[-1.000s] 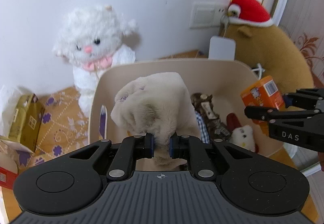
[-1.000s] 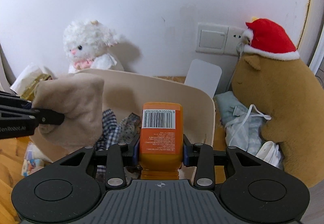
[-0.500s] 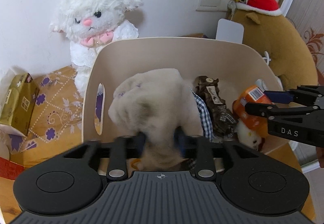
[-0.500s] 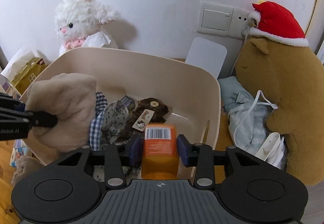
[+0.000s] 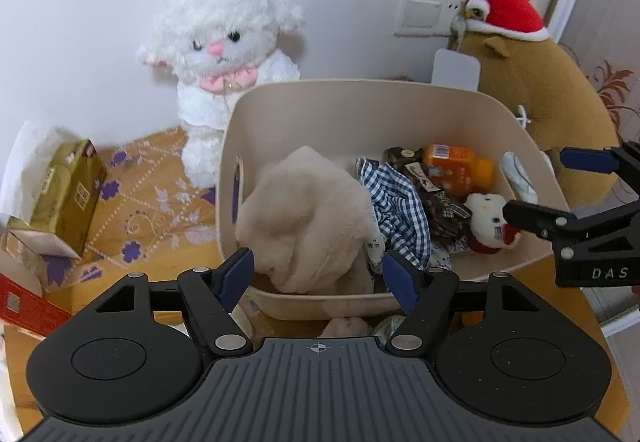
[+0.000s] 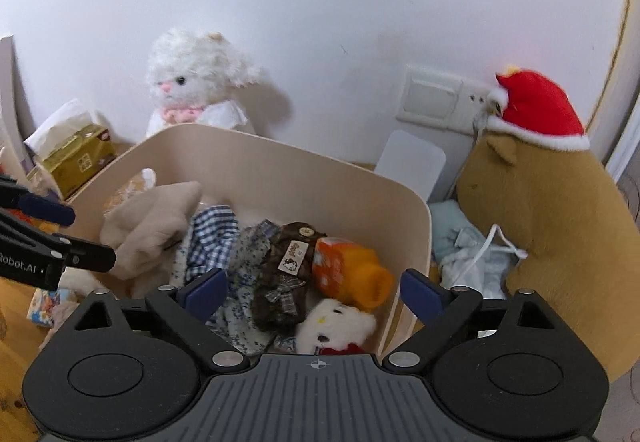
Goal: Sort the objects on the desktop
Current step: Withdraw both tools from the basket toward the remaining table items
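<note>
A beige bin [image 5: 360,98] [image 6: 280,170] holds a beige plush cloth [image 5: 308,210] [image 6: 152,214] at its left, a blue checked cloth [image 5: 394,210] [image 6: 210,238], a brown item [image 6: 288,262], an orange bottle [image 5: 456,168] [image 6: 348,270] lying on its side and a small white plush [image 5: 490,220] [image 6: 336,326]. My left gripper [image 5: 318,278] is open and empty just above the bin's near rim, in front of the beige cloth. My right gripper [image 6: 314,292] is open and empty above the bin's right part, near the bottle.
A white lamb plush [image 5: 220,54] stands behind the bin. A brown plush with a red hat [image 6: 552,210] sits at the right by a wall switch [image 6: 432,98]. A gold tissue box [image 5: 60,198] is at the left. Pale blue cloth [image 6: 468,246] lies beside the bin.
Both grippers opened. The beige cloth dropped from the left gripper into the bin. The orange bottle dropped from the right gripper and lies in the bin. Both grippers drew back a little.
</note>
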A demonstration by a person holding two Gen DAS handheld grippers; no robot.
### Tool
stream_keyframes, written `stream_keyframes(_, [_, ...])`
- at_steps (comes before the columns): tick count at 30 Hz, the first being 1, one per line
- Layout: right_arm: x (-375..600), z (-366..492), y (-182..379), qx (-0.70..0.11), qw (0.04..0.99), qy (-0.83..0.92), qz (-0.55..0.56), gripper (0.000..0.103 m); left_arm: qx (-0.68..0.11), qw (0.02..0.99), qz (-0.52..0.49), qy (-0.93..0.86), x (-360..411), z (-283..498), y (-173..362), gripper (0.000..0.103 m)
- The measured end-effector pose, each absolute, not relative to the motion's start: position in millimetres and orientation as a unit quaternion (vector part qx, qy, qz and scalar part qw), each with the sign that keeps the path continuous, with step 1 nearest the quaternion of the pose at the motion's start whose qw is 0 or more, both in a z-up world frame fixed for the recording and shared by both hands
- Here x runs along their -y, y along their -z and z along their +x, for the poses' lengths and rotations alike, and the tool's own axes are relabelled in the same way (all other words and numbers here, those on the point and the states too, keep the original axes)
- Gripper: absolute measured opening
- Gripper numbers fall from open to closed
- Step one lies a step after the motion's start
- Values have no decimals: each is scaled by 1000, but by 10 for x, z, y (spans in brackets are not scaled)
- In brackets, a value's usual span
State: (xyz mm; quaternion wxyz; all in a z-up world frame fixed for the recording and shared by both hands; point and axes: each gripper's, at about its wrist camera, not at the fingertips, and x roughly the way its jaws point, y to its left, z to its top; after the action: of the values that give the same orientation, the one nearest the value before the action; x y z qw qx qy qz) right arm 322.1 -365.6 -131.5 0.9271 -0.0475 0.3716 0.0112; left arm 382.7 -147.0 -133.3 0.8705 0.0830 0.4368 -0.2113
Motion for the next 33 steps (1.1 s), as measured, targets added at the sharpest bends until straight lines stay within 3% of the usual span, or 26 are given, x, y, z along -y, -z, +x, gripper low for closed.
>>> stream_keyframes(2, [3604,3161,1292,-363,930,-17,-58,103,-437,872,82,205,1423,3796,1297,73])
stream_keyframes(17, [3344,2805,1188,-336,938,-40,-77,103,-430,881,53,191,963,3517,1167,74])
stream_keyframes(33, [3320,2393,1593,-387,915,-56,-102,103,-496,850,68,165,492,3194,1642,74])
